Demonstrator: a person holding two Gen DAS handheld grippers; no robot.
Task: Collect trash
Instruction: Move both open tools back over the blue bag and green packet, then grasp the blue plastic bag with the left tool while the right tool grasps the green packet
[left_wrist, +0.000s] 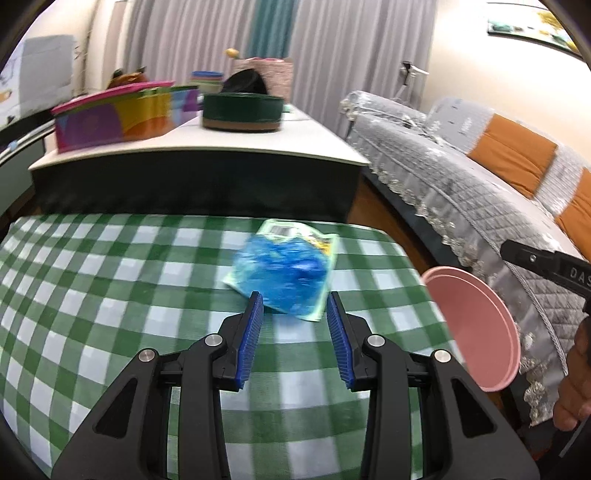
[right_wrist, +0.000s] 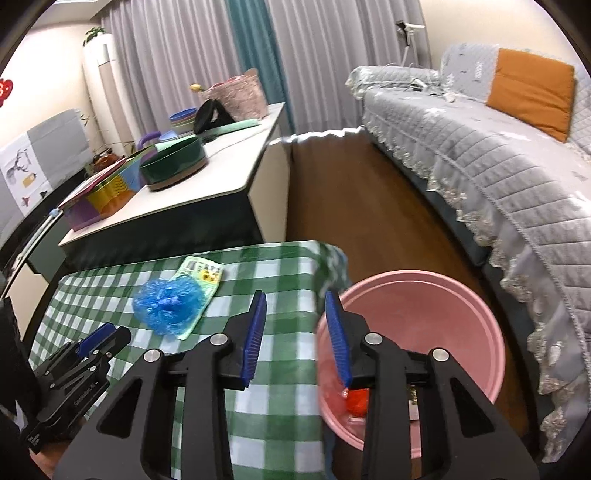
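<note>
A crumpled blue plastic bag (left_wrist: 286, 277) lies on a pale green printed packet (left_wrist: 295, 230) on the green checked tablecloth (left_wrist: 110, 280). My left gripper (left_wrist: 294, 304) is open and empty, its tips just short of the bag's near edge. The bag (right_wrist: 168, 302) and packet (right_wrist: 202, 273) also show in the right wrist view, with my left gripper (right_wrist: 99, 338) to their lower left. My right gripper (right_wrist: 295, 302) is open and empty, above the table's right edge and the pink bin (right_wrist: 424, 302). The bin holds a red item (right_wrist: 357, 400).
The pink bin's rim (left_wrist: 476, 325) stands off the table's right edge, beside a grey-covered sofa (right_wrist: 498, 155) with orange cushions. Behind the table is a white-topped cabinet (left_wrist: 229, 142) with a colourful tin (left_wrist: 122, 114), a green round tin (left_wrist: 242, 110) and a basket. Wooden floor (right_wrist: 351, 206) lies between.
</note>
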